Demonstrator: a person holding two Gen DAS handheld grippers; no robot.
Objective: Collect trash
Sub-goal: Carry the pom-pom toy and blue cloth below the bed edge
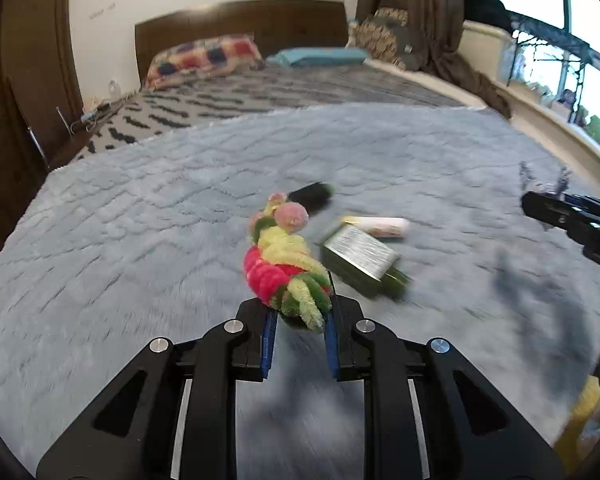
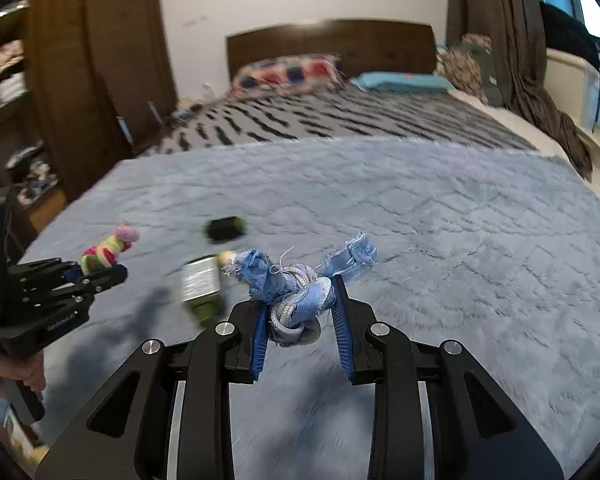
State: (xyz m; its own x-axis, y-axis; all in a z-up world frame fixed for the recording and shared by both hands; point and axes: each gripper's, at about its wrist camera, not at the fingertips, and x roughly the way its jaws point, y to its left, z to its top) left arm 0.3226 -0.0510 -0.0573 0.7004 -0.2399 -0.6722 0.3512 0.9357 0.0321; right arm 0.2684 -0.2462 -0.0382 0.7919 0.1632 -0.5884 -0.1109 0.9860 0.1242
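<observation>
Trash here is soft, light: left gripper (image 1: 300, 316) clamps the garland (image 1: 284, 268) end; right gripper (image 2: 300, 316) clamps rag (image 2: 300, 280), 12 o'clock.

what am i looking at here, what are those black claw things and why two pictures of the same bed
Each picture comes from a camera mounted on a tool a person carries: a black two-fingered hand-held gripper, one per hand. The left hand-held gripper is closed on a fuzzy pink, yellow and green pipe-cleaner twist. The right hand-held gripper is closed on a knotted blue fabric scrap. Lying on the grey-blue plush blanket are a green bottle with a silver label, a small white tube and a dark cylinder.
</observation>
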